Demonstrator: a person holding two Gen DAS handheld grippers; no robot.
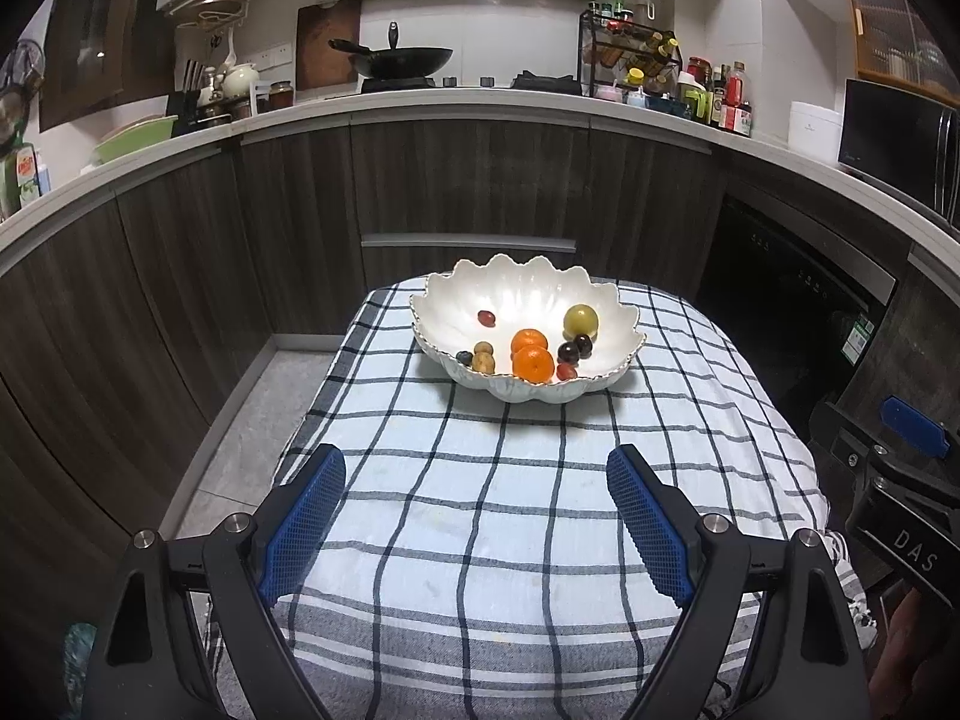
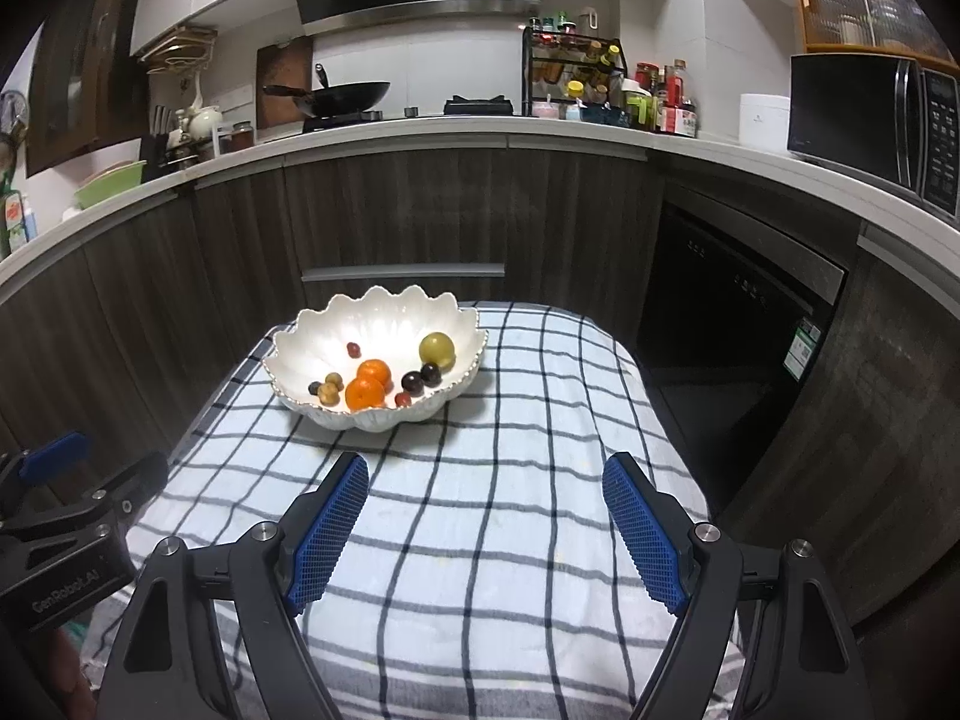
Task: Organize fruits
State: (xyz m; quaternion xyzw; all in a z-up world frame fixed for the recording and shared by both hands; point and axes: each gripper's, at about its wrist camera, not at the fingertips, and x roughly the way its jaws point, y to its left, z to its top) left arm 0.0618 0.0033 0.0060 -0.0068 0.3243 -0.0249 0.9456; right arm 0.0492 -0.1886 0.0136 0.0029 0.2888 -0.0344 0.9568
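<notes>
- Kitchen bkgd: dark wood-grain cabinet fronts (image 1: 180,276) under pale curved countertop (image 2: 576,141); black wok (image 1: 408,60) on stove at back, wire spice rack w/ bottles (image 2: 573,75) to its right, black microwave (image 2: 870,120) far right.
- Small table w/ white-and-dark-blue checked cloth (image 1: 510,510) in foreground, cloth draped over edges.
- White scalloped ceramic bowl w/ gilt rim (image 1: 522,294) on far end of cloth; sits left of centre in right-wrist view.
- Inside bowl: two orange mandarins (image 1: 532,362) touching, one behind other, near front-centre.
- Yellow-green round fruit (image 1: 580,320) toward right side of bowl, apart from mandarins.
- Two dark purple round fruits (image 1: 574,349) just below green one, side by side, touching.
- Small red fruit (image 1: 486,317) alone toward back-left of bowl; another small red one (image 1: 566,371) at front, just right of front mandarin.
- Two tan-brown small fruits (image 1: 483,357) left of mandarins, w/ small dark-blue berry (image 1: 464,357) just beside them.
- Left gripper (image 1: 476,501): blue textured pads (image 1: 306,522) spread wide, nothing between, hovering over cloth well short of bowl.
- Right gripper (image 2: 485,510): pads likewise spread wide, empty, over cloth, bowl ahead and to left.
- Each gripper visible at edge of other's view, side by side, apart.
</notes>
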